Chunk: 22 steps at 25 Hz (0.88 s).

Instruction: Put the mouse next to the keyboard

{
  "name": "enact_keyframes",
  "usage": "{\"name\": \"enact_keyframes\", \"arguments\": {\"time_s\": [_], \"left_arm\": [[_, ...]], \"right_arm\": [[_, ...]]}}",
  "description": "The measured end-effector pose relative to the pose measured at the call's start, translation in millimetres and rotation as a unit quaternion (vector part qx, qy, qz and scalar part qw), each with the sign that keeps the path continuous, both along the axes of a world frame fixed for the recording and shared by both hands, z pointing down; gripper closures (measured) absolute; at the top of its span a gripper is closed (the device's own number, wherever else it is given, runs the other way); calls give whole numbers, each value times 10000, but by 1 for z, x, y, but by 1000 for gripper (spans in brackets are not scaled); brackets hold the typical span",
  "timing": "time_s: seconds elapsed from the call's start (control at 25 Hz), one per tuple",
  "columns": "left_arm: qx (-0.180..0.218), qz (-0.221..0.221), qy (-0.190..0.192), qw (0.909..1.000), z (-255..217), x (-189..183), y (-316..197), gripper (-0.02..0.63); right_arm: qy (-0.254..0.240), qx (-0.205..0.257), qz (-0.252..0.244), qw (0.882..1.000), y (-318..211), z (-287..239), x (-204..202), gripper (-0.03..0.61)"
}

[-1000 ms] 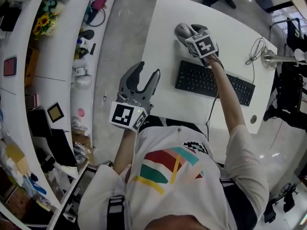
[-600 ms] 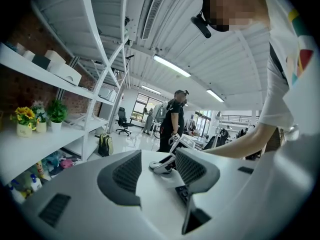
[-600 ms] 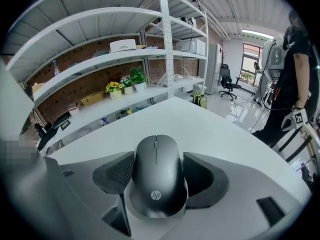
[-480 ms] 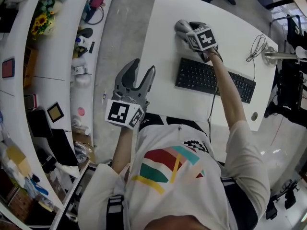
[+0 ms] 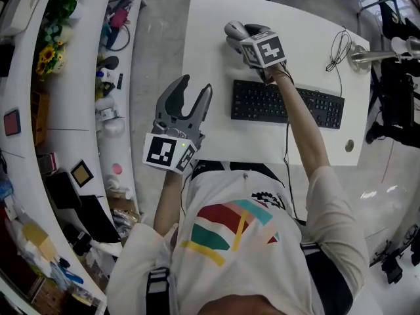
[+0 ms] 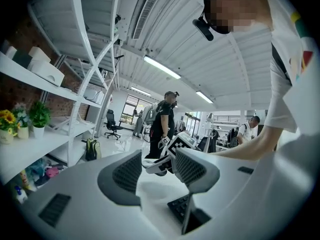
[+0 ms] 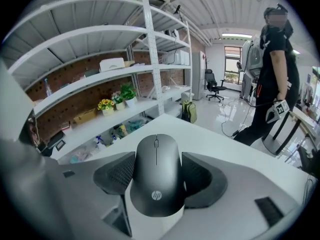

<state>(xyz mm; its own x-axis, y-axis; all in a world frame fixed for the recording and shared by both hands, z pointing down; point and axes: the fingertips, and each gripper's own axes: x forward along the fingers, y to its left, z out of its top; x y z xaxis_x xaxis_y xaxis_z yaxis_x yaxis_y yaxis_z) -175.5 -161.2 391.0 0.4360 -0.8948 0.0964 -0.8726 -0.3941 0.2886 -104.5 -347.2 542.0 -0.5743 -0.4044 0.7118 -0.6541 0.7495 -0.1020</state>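
Note:
A dark grey mouse sits on the far left part of the white table, beyond the left end of the black keyboard. My right gripper is shut on the mouse, with a pad against each of its sides. I cannot tell whether the mouse touches the table. My left gripper is open and holds nothing. It hovers by the table's left edge, level with the keyboard.
A loose cable and a metal post lie at the table's far right. White shelves crowded with small items run along the left. A person stands beyond the table's far side.
The head view has shifted a little. The right gripper stays on the mouse beyond the keyboard's left end. The left gripper has barely moved.

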Motion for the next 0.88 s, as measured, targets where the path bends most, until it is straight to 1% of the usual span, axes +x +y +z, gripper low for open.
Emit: {"name": "enact_keyframes", "arguments": {"time_s": [0.2, 0.32, 0.4, 0.6, 0.72, 0.88], "left_arm": [[107, 387, -4, 9992, -2, 30, -20, 376], [207, 856, 26, 9961, -6, 59, -34, 376], [259, 1135, 17, 9932, -7, 81, -40, 376], [401, 1857, 52, 9818, -8, 142, -45, 376], [450, 2158, 97, 9754, -12, 175, -42, 376], [517, 2600, 81, 9642, -15, 215, -34, 376]], "right_arm": [[-463, 79, 571, 9973, 13, -51, 42, 276], [-702, 254, 1108, 9910, 29, -84, 85, 276], [-801, 393, 1360, 9867, 43, -106, 115, 276], [-908, 752, 1962, 9734, 93, -150, 186, 276], [-966, 875, 2156, 9678, 118, -167, 214, 276], [-1135, 925, 2422, 9591, 139, -176, 242, 276]]}}
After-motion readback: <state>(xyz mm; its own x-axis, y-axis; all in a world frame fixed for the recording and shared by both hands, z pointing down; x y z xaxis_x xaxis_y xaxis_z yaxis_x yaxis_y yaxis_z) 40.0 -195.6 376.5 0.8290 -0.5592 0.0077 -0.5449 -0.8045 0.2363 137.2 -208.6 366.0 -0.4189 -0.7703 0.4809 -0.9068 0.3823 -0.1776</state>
